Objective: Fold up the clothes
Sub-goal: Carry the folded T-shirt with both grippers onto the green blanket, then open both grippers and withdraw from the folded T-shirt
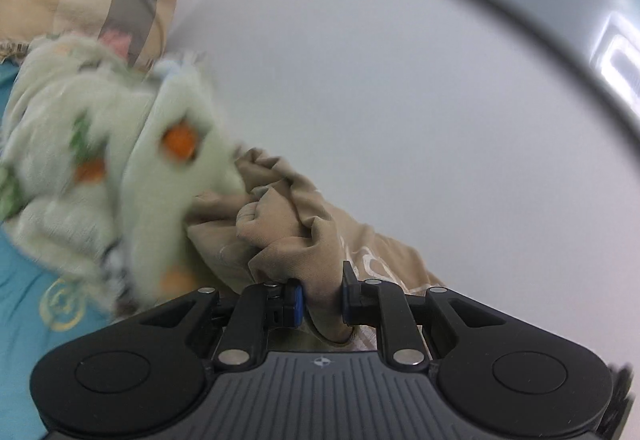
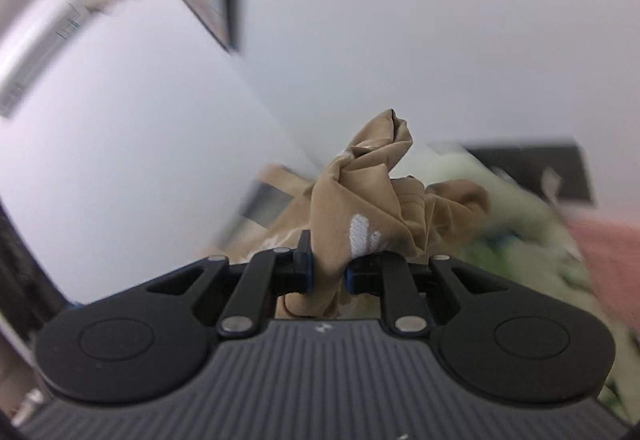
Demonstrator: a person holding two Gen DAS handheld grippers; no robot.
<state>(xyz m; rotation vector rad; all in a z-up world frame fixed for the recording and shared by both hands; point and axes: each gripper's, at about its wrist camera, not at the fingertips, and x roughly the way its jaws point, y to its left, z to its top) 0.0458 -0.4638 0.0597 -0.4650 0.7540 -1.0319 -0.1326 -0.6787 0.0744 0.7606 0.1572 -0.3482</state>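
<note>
Tan garment point(image 1: 296, 224) bunched — left gripper point(image 1: 322, 300), right gripper point(image 2: 328, 272) both clamped on it.

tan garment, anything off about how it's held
Yes. The tan garment is bunched into a wrinkled wad, not spread flat, with both the left gripper and right gripper clamped on crumpled folds. Nothing looks torn.

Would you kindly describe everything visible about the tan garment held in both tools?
The tan garment is thin, smooth, sand-coloured fabric, crumpled into deep folds, with white printed markings. The left tool and right tool each pinch a bunch of it between their fingers. It hangs bunched, unfolded, against the pale green fleece beside it.
</note>
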